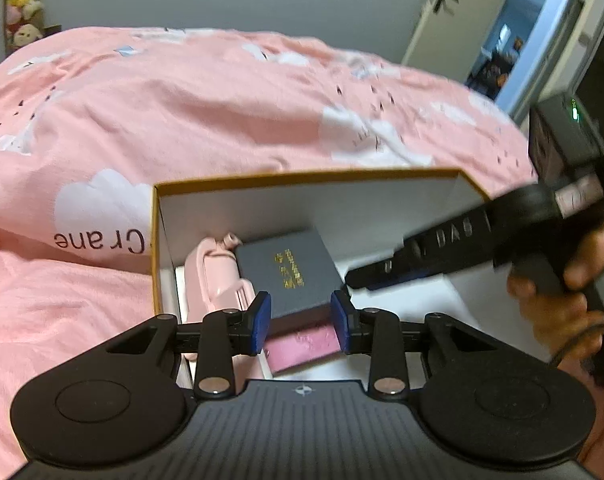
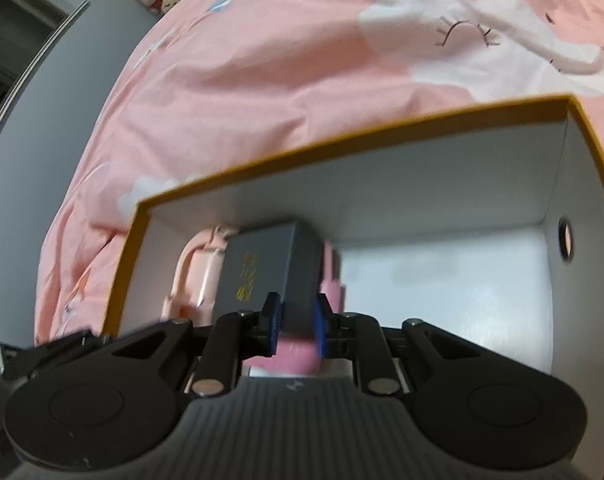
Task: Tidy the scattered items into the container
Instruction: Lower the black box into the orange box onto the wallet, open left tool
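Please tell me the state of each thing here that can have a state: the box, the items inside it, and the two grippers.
Container: open, no lid on it, resting on the pink bedding.
Grey box: inside the container, tilted, lying on the pink items.
Pink bottle: inside, lying at the left wall.
Pink pouch: inside, under the grey box.
Left gripper: open, holding nothing.
Right gripper: shut on the grey box.
Door: open.

Left gripper (image 1: pixel 300 322): fingers apart, gripping nothing. Right gripper (image 2: pixel 295 326): fingers narrowly spaced, closed on grey box (image 2: pixel 270 276); reached in from the right, held by bare hand (image 1: pixel 557 292).
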`<state>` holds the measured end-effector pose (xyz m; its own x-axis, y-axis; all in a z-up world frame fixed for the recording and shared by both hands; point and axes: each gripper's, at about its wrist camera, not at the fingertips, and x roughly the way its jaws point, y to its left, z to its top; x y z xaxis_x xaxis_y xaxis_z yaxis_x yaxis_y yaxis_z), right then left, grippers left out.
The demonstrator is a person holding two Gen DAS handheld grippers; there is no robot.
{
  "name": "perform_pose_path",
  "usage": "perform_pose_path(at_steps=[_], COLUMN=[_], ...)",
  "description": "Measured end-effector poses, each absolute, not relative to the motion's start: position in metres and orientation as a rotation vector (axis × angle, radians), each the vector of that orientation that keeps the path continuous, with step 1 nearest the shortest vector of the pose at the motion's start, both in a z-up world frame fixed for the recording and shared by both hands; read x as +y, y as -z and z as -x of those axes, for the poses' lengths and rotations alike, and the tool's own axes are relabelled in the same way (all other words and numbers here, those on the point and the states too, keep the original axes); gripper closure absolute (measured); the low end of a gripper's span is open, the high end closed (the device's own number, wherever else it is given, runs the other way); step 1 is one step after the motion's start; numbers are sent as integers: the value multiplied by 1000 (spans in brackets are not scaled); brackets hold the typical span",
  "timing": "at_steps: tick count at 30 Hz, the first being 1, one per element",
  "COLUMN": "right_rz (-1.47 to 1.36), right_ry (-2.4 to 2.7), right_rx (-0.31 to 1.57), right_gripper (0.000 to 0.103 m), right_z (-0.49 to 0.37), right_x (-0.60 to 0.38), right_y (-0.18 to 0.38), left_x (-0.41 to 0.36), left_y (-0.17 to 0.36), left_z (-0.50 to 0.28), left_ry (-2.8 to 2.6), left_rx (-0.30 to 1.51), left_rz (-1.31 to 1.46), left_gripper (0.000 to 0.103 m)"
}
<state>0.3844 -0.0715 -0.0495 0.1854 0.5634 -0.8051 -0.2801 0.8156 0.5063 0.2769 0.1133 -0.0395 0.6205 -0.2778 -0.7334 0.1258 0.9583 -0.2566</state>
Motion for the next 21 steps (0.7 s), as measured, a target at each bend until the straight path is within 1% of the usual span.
perform_pose_path(at_steps=[3,9,17,21], right_rz=[-276,-305,-276,-228], right_ry=[-608,-579,-565,-580], right_rx=[1259,1274,1260,1209], right_gripper=[82,86,87,82], right_z=[-382,-387,-386,-376], right_x=[-69,-64,-56,-56], right_y=[51,60,58,46], left_x=[118,131,124,115], left_y=[37,35,34,29], left_z=[-275,-274,-270,-266], left_ry=[208,172,167,148], left_rx=[855,832,825,832], left_rz=[201,236,200,154], left_gripper=[65,65,65,65])
